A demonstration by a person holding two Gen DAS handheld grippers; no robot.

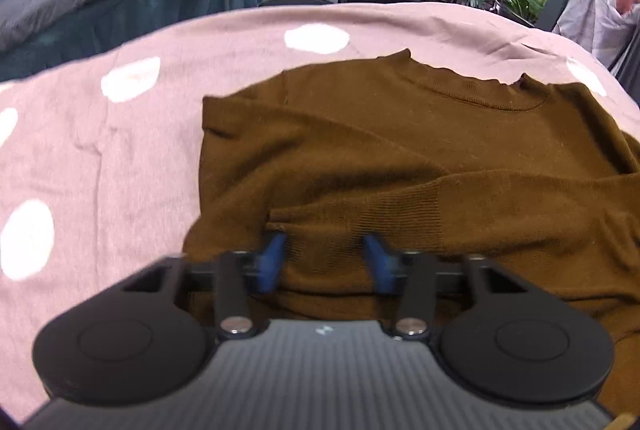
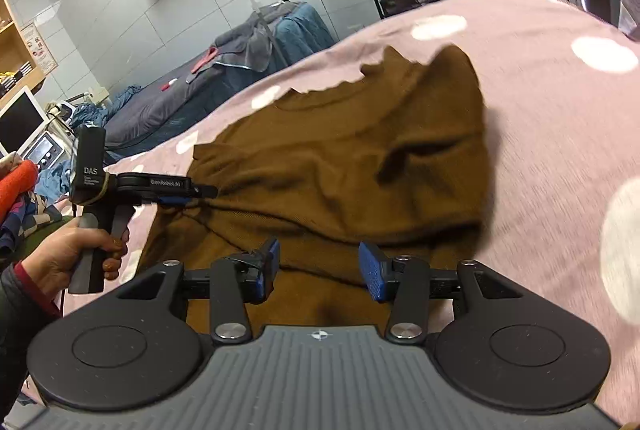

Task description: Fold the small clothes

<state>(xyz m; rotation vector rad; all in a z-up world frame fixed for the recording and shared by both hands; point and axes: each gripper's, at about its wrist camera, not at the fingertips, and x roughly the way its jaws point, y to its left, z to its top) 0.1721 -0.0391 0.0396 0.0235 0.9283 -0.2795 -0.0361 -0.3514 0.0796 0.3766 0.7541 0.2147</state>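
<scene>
A brown sweater (image 1: 400, 150) lies on a pink sheet (image 1: 100, 158) with white dots, collar (image 1: 472, 86) toward the far edge. Whether a bed or some other surface is under the sheet cannot be told. One sleeve (image 1: 460, 206) is already laid across the body from the right.

The left tongs (image 1: 326, 258) sit low at the near left part of the sweater. In the left wrist view the blue fingers (image 1: 272, 258) stand apart with knit bunched between them. In the right wrist view the left tongs (image 2: 200, 192) look pinched on the sweater's left edge, with creases running out from that point. Whether they truly clamp the cloth cannot be told. The right tongs (image 2: 318, 266) are apart, holding nothing, just above the near part of the sweater.

The step in hand looks like folding the left side in, or bringing the hem up toward the collar. To do it well:

- Take only the layers meant to move. The knit is soft and thick, so a shallow bite may slip.
- Bring the right tongs down on the near hem, level with the left ones, so both corners rise together.
- Lift just enough to clear the body, then carry the fold straight toward the collar. Dragging will pull the laid sleeve askew.
- The right shoulder (image 2: 452, 78) is rumpled and standing up. Flatten it before the final fold or the stack will be lumpy.
- Set the edge down square, then release.
</scene>
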